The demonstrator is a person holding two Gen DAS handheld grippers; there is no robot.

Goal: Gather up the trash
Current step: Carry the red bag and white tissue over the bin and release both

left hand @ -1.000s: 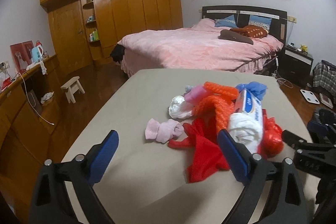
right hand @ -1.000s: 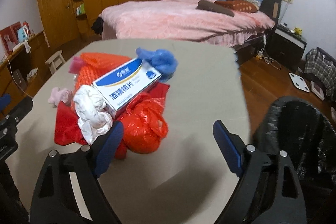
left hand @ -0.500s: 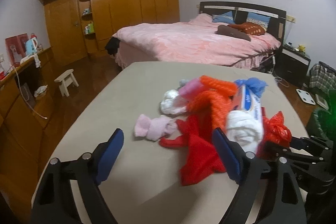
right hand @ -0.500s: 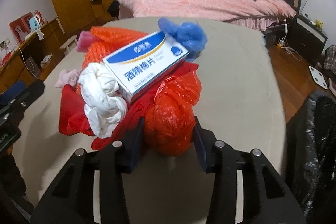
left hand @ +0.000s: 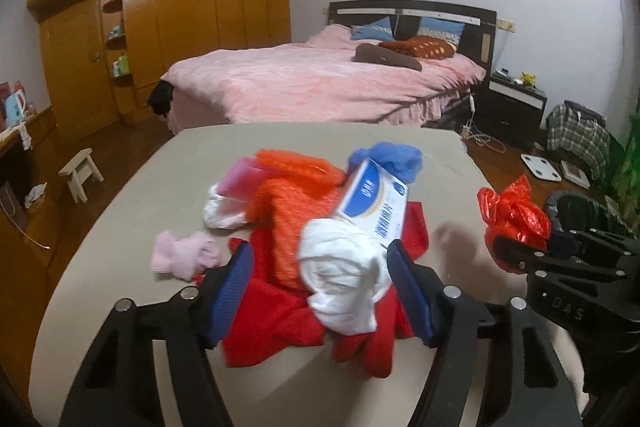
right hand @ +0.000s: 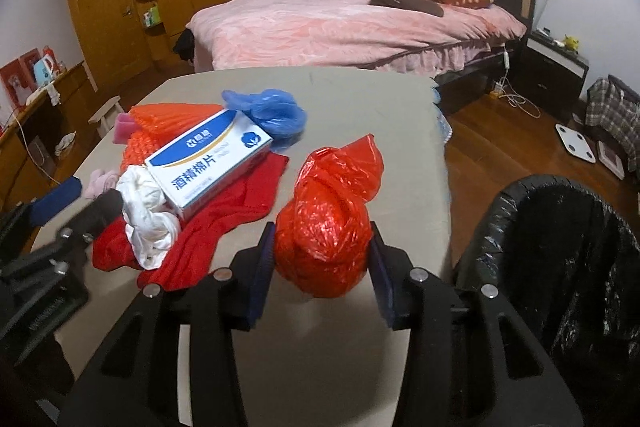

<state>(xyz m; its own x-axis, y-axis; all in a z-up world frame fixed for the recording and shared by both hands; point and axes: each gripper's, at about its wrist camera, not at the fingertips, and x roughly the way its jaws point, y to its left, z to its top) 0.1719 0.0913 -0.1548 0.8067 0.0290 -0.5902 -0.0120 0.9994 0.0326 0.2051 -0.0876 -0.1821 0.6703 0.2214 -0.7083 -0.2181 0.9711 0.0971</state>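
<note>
Red plastic bag (right hand: 326, 223) pinched in right gripper (right hand: 322, 269); white crumpled cloth (left hand: 344, 281) framed by closing left gripper (left hand: 320, 291).

The red plastic bag is clamped between both blue pads of the right gripper and is held clear of the trash pile, beside the black-lined bin (right hand: 576, 267); one second earlier it lay against the pile with these jaws spread wide. The white crumpled cloth lies between the left gripper's jaws, which are closing and are not seen pressing on it; earlier they stood wider and farther back. The cotton-pad box (right hand: 208, 163), red cloth (right hand: 224, 215), orange mesh (left hand: 280, 211) and blue bag (right hand: 272, 111) are left on the beige table (right hand: 360, 99).
</note>
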